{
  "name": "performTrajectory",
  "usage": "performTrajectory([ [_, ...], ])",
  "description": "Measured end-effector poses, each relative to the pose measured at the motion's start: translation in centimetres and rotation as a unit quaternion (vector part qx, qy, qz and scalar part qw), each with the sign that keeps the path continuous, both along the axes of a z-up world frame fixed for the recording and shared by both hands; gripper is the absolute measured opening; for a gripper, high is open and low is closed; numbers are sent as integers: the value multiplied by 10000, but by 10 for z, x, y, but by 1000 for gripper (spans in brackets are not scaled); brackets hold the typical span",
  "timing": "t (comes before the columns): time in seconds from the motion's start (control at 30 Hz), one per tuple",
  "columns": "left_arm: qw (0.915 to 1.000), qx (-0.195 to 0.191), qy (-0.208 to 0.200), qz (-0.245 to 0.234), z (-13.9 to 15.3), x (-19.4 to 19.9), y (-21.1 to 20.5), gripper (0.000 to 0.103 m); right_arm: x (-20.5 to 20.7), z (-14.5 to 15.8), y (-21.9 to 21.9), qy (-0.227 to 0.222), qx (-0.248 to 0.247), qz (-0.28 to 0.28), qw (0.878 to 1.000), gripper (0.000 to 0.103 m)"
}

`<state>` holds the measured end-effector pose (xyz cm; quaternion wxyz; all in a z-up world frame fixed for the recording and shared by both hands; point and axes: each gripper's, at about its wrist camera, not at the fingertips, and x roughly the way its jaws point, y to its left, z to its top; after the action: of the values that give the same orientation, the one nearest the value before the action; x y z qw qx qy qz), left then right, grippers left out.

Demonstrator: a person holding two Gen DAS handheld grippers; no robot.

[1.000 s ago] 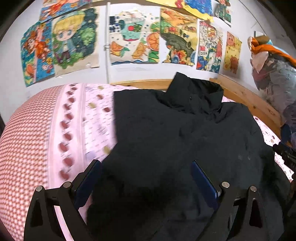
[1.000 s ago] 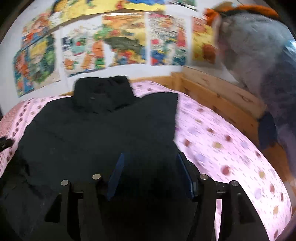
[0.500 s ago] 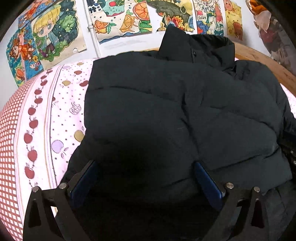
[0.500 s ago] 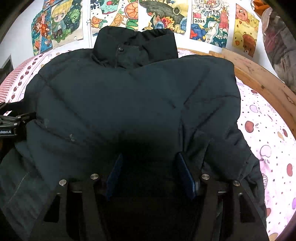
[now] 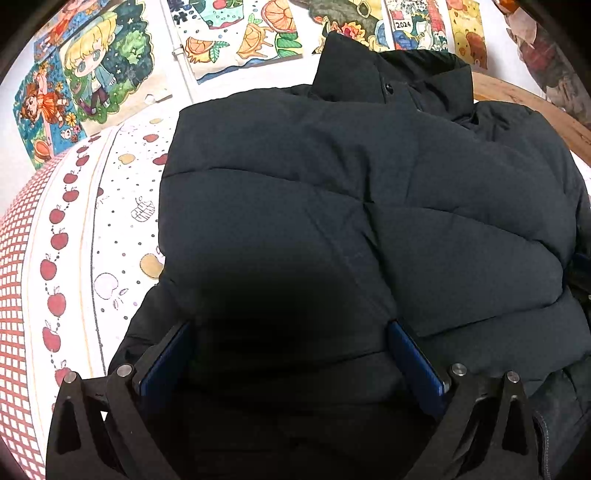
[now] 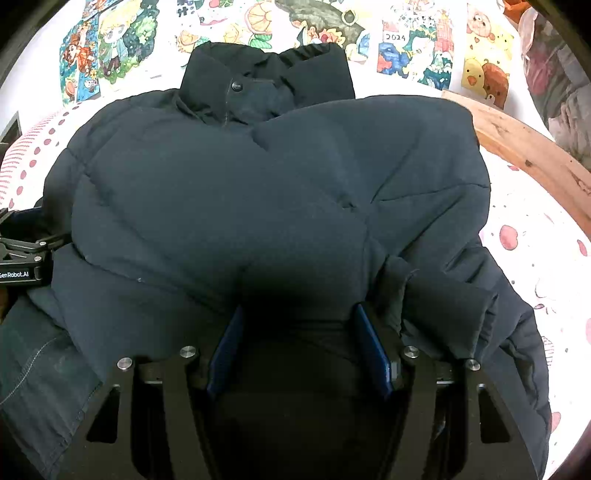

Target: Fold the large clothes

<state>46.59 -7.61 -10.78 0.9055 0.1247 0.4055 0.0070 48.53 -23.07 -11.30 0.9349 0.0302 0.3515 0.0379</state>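
left gripper jaws spread wide, just been opening, and right gripper about half open, both over the near hem of the black puffer jacket, gripping nothing, jacket flat on pink apple-print bedsheet, collar toward drawings on the far wall.

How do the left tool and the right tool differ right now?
The left tool stands wider than the right tool; its jaws have just been opening. The left sits near the black puffer jacket's edge by the apple-print sheet; the right beside a sleeve cuff. Both have jacket fabric between open jaws.
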Motion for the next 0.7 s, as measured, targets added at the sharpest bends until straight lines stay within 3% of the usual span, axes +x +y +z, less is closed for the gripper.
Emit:
performTrajectory([
  [0.13,9995,144,274,9,25,-6,-2,103,-9,21,-7,182,135,80,9997,66],
  [0.23,9989,-89,461,-42,51,-25,1,103,-33,48,-15,169,280,80,9994,73],
  [0.47,9988,-350,319,-96,131,-94,10,103,-113,113,-40,18,867,156,9961,77],
  [0.57,9972,-693,215,-161,177,-134,15,103,-146,141,-46,-9,820,242,9963,84],
  [0.7,9946,-1008,161,-168,227,-169,23,103,-178,179,-53,-100,738,287,9968,84],
])
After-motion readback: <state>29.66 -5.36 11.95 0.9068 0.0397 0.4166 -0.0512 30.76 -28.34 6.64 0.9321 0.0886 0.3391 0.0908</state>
